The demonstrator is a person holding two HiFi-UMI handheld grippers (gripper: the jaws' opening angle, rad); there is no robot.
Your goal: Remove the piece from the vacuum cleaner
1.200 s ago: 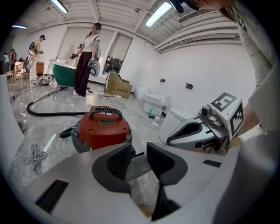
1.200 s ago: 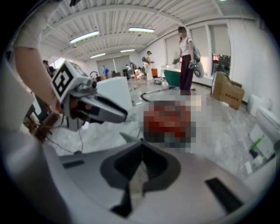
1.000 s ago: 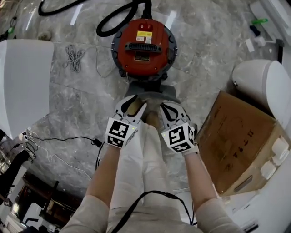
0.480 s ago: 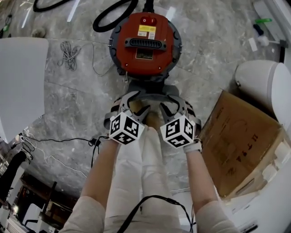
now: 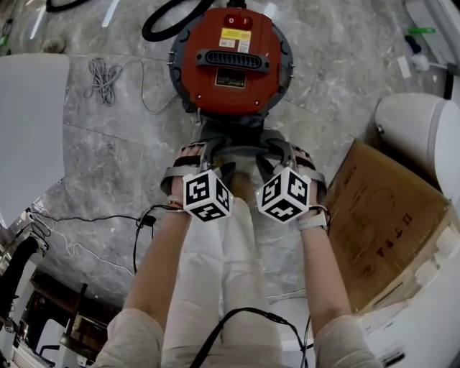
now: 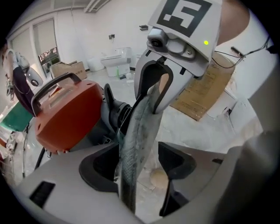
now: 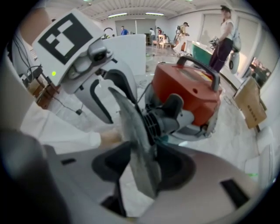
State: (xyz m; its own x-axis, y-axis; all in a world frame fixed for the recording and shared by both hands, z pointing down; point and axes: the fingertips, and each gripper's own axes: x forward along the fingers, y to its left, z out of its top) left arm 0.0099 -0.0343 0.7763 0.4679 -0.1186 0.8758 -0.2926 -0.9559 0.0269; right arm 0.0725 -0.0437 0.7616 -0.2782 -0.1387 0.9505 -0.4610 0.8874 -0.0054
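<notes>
Grey flat piece (image 6: 133, 140) stands edge-on between the fingers (image 6: 179, 159) of the left gripper (image 6: 140, 154): it sits close against one finger, with bare floor showing in the gap to the other, and the fingers are spreading wide, not clamped. Right gripper (image 7: 146, 162) reads the same, fingers opening, with the piece upright between them and floor visible to one side of it. The far end of the piece meets the grey ribbed neck at the base of the vacuum cleaner (image 5: 230, 61), which stands on the marble floor (image 5: 122, 151) just ahead of both grippers. Head view alone gives the layout from above — black hose (image 5: 162, 21) looping off the back and a coiled cable (image 5: 100, 75) lying apart to the left. Right gripper view alone shows the black carry handle (image 7: 199, 65) side-on and a person (image 7: 225, 39) standing far off. Left gripper view catches the other gripper's marker cube beyond the piece. Cardboard box (image 5: 381, 223) lies at the right — contents not visible.
</notes>
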